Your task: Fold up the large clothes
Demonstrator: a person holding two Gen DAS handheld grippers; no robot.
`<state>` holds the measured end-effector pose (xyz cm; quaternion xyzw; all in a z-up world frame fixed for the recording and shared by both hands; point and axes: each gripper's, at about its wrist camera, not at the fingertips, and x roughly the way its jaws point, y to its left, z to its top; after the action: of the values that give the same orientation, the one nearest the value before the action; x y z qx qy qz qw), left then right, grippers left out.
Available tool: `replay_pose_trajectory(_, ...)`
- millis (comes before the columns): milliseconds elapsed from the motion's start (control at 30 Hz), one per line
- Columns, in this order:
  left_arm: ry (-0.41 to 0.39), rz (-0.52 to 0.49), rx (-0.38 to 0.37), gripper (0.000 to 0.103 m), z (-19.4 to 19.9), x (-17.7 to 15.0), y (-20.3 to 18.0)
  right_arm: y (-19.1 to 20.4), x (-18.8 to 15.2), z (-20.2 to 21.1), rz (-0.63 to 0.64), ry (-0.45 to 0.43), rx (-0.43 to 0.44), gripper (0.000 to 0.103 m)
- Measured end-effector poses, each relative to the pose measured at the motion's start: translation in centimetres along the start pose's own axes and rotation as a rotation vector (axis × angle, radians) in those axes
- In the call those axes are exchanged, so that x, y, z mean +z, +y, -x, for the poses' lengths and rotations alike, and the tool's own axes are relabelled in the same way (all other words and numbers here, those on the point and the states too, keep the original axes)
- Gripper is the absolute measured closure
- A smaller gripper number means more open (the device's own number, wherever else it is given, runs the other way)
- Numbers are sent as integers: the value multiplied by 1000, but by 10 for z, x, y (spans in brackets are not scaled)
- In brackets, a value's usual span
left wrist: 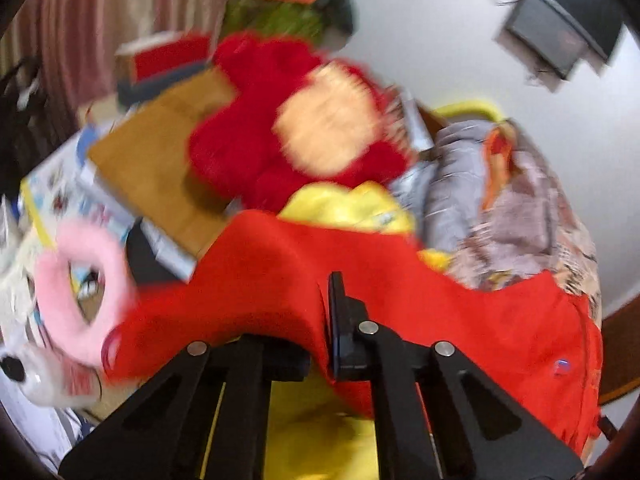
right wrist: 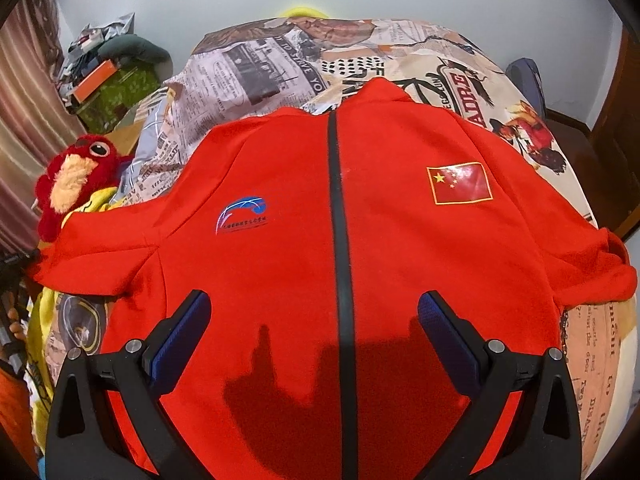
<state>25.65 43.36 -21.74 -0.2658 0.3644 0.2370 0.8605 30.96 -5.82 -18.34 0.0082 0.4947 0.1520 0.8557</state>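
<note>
Red jacket (right wrist: 340,260) lay front-up, spread on the bed (right wrist: 440,64). The left gripper (left wrist: 334,320) was clenched on a fold of its sleeve. The right gripper (right wrist: 316,320) hung released above its zip (right wrist: 340,216).

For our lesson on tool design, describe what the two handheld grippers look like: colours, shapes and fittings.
Both are black plastic with two angled, wedge-shaped arms bearing triangular recesses and round silver pivot pins. The right gripper has flat fingers faced with blue ribbed pads. The left gripper shows the same black build with a blue pad edge. No cables or markings are visible.
</note>
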Motion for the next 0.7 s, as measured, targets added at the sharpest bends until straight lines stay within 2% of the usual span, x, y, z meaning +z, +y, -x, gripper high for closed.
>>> replay_pose_trajectory(167, -127, -162, -49, 96, 45, 24, -80, -9, 5, 4, -9, -17, 17, 0)
replay_pose_trajectory(367, -197, -290, -188, 96, 74, 30, -183, -16, 16, 22, 17, -78, 27, 0)
replay_pose_trajectory(533, -170, -380, -289, 96, 73, 13, -264, -32, 20, 37, 14, -120, 48, 0)
replay_pose_trajectory(700, -93, -486, -346, 96, 56, -30, -334, -49, 13, 42, 33, -121, 27, 0)
